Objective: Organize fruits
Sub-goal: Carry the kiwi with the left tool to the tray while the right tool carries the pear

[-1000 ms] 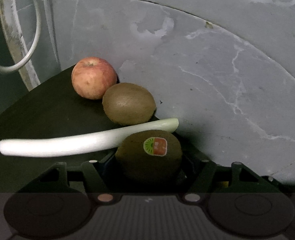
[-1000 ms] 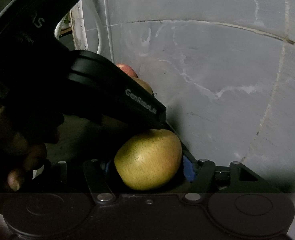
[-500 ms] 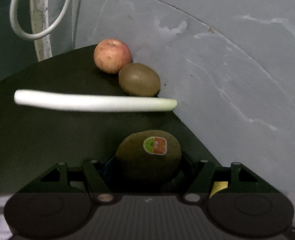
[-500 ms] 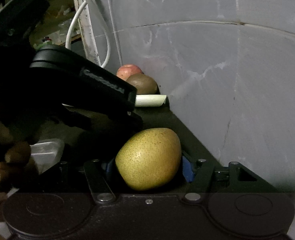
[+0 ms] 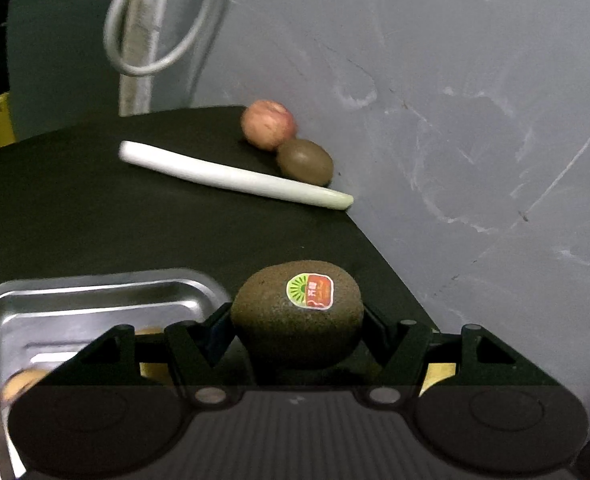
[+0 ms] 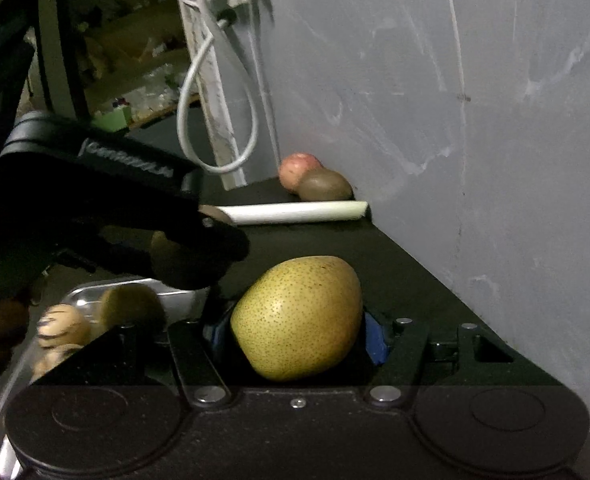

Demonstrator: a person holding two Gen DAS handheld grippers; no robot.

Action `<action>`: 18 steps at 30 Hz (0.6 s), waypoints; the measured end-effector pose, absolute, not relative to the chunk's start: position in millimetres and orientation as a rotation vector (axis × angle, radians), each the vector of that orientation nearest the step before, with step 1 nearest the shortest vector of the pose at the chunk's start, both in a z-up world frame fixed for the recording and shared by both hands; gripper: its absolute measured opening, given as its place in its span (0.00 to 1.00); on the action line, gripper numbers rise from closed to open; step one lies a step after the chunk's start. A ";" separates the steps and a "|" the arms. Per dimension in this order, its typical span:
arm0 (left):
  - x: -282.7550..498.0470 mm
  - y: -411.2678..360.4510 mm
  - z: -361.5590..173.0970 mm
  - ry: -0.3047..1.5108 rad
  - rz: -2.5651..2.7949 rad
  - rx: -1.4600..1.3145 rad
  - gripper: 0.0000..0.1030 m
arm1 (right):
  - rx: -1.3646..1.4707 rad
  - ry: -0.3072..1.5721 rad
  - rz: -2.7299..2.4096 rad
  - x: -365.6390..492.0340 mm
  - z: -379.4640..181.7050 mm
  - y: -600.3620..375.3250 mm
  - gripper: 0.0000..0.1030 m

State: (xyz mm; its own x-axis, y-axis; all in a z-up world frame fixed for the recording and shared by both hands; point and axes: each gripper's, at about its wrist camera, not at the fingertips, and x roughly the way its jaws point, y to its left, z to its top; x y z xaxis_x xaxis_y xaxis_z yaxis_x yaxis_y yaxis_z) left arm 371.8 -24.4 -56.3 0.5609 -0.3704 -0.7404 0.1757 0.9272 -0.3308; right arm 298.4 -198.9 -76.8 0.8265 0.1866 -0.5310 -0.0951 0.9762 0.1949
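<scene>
My left gripper (image 5: 297, 320) is shut on a brown kiwi (image 5: 295, 320) with a sticker, held next to the right rim of a steel tray (image 5: 95, 300). My right gripper (image 6: 295, 336) is shut on a yellow-green pear (image 6: 299, 320). The left gripper's body (image 6: 115, 208) shows in the right wrist view, above the steel tray (image 6: 175, 294). A red apple (image 5: 269, 124), a second kiwi (image 5: 305, 162) and a white leek stalk (image 5: 231, 176) lie far back on the dark table by the wall. They also show in the right wrist view: apple (image 6: 297, 168), kiwi (image 6: 325, 186), leek (image 6: 295, 212).
The grey wall (image 5: 475, 120) runs along the table's right edge. White cables (image 5: 155, 40) hang at the back corner. The tray holds small round items (image 6: 61, 326) and a yellowish fruit (image 6: 131, 308). A shelf with clutter (image 6: 135, 80) stands beyond the table.
Both grippers have pulled back from the apple, kiwi and leek, each still holding its fruit. The steel tray has come into view at the lower left.
</scene>
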 end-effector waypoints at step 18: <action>234.7 66.6 -20.7 0.794 -0.188 -0.347 0.68 | 0.124 0.531 0.229 200.2 -42.1 -160.1 0.63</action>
State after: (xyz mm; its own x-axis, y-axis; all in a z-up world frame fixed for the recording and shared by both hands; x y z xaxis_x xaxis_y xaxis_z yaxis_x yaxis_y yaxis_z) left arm 234.7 66.6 -20.7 0.6881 -0.2931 -0.6638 0.0354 0.9272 -0.3728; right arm 200.2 -160.1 -42.1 0.8375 0.2479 -0.4869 -0.1841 0.9671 0.1757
